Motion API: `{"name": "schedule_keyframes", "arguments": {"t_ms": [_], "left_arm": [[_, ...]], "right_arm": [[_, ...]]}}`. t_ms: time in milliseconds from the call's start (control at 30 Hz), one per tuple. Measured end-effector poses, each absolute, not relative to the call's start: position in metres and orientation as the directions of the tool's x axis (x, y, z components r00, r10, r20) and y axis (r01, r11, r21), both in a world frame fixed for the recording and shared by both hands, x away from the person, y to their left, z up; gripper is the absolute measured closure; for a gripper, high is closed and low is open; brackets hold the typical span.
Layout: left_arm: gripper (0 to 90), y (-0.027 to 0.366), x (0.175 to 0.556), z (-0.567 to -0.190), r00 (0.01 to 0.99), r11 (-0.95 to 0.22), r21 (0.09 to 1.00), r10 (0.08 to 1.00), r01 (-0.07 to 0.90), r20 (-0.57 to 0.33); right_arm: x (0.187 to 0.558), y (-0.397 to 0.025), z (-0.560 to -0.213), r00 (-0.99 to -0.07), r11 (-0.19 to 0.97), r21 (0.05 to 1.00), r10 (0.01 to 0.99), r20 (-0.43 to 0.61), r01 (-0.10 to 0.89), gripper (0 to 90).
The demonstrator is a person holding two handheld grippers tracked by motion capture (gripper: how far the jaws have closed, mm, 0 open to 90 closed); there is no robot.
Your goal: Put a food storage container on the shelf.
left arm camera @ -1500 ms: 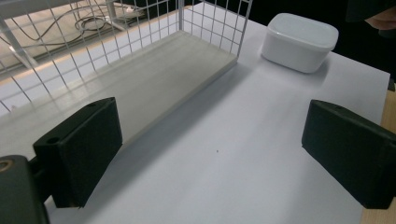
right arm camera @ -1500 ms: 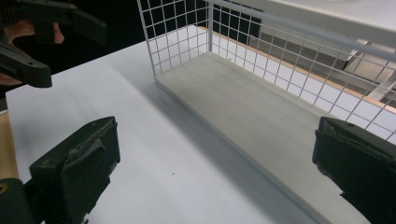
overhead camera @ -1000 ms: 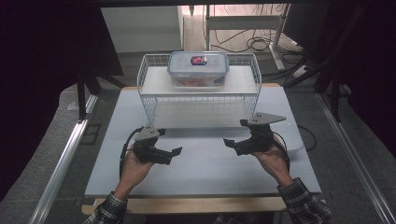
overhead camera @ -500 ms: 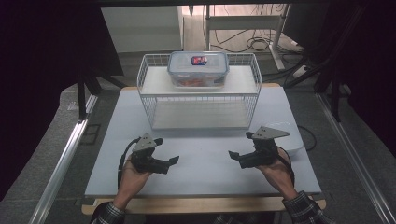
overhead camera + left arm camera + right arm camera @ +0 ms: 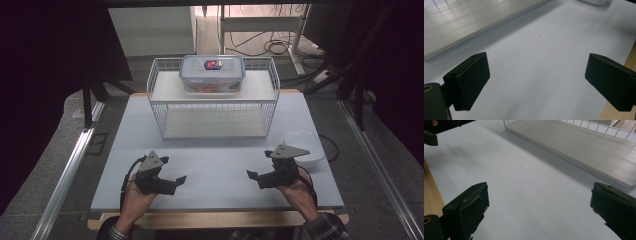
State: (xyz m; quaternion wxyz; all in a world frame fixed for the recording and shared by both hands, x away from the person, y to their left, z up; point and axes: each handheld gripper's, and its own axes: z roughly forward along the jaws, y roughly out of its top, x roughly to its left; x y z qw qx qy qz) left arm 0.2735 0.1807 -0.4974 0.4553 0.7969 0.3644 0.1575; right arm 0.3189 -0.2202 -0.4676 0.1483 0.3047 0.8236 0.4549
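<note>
White bench (image 5: 215,165): left gripper (image 5: 176,181) & right gripper (image 5: 252,176) both wide, empty. Box (image 5: 212,74) on rack (image 5: 215,107): rigid, slick plastic, prob. heavy-ish; grab by side latches.

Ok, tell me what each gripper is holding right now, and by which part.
Nothing is held. The left gripper and the right gripper both have their jaws wide apart over the bare table, with nothing between them.
</note>
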Motion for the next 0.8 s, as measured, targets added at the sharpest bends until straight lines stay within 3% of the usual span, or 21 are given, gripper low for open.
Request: {"name": "schedule_keyframes", "arguments": {"t_ms": [467, 800], "left_arm": [[5.0, 0.179, 0.260, -0.519, 0.685, -0.394, 0.793, 0.727, 0.466, -0.041], [4.9, 0.182, 0.261, -0.522, 0.669, -0.383, 0.790, 0.741, 0.479, -0.047]], "right_arm": [[0.314, -0.226, -0.488, -0.768, 0.440, 0.807, 0.640, 0.028, 0.395, 1.9], [0.316, -0.230, -0.493, -0.756, 0.456, 0.788, 0.654, 0.020, 0.414, 1.7]]}}
